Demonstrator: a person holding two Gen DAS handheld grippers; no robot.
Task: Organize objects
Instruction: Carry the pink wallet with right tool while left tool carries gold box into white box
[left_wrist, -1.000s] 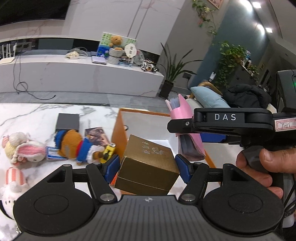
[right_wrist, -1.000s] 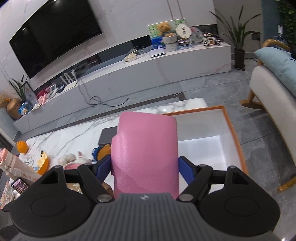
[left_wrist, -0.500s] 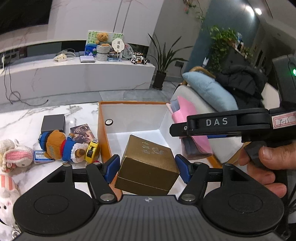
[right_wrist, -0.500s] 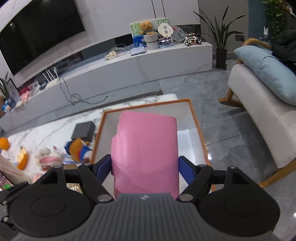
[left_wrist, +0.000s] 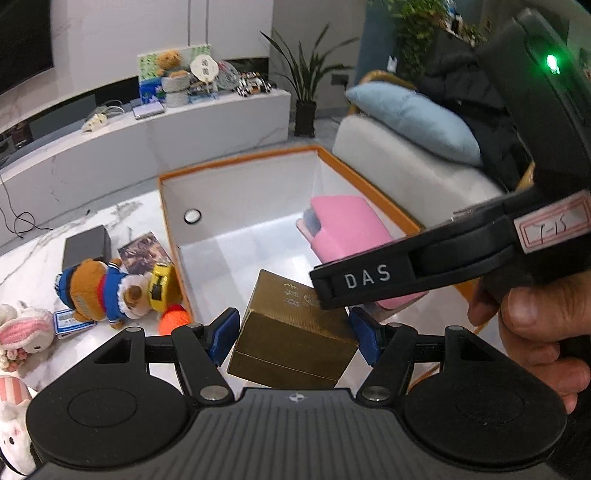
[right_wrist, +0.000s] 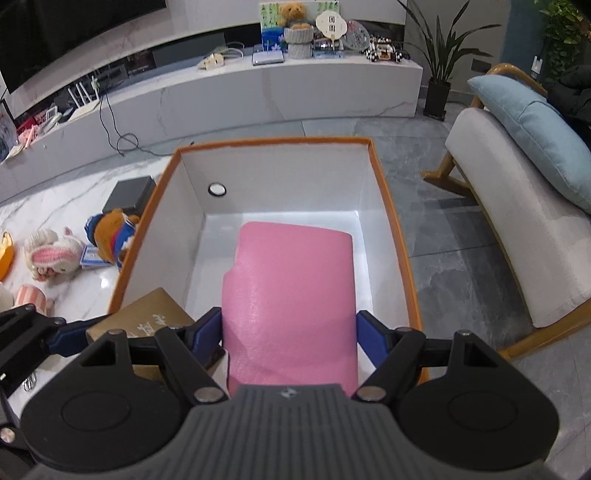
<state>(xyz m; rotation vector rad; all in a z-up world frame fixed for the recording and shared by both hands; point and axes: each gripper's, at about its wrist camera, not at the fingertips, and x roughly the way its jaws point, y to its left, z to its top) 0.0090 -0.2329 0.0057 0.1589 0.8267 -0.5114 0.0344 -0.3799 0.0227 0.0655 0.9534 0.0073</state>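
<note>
My left gripper (left_wrist: 295, 332) is shut on a gold box (left_wrist: 291, 332), held tilted over the near left part of the orange-rimmed white box (left_wrist: 236, 170). My right gripper (right_wrist: 290, 332) is shut on a pink pouch (right_wrist: 291, 295), which hangs inside the white box (right_wrist: 273, 142) above its floor. In the left wrist view the pink pouch (left_wrist: 347, 229) shows on the right, with the right gripper's black body crossing in front. The gold box (right_wrist: 147, 314) and the left gripper's blue pad (right_wrist: 70, 338) appear at the lower left of the right wrist view.
On the marble table left of the box lie a teddy in blue (left_wrist: 99, 291), a yellow tape measure (left_wrist: 160, 284), an orange ball (left_wrist: 175, 321), a dark grey case (left_wrist: 86, 247), a picture card (left_wrist: 142, 251) and pink plush toys (left_wrist: 22, 332). A chair with a blue cushion (right_wrist: 532, 129) stands right.
Both grippers have sunk and moved over the white box with their loads. The pink pouch now hangs inside the box walls; the gold box has crossed the box's left rim.
</note>
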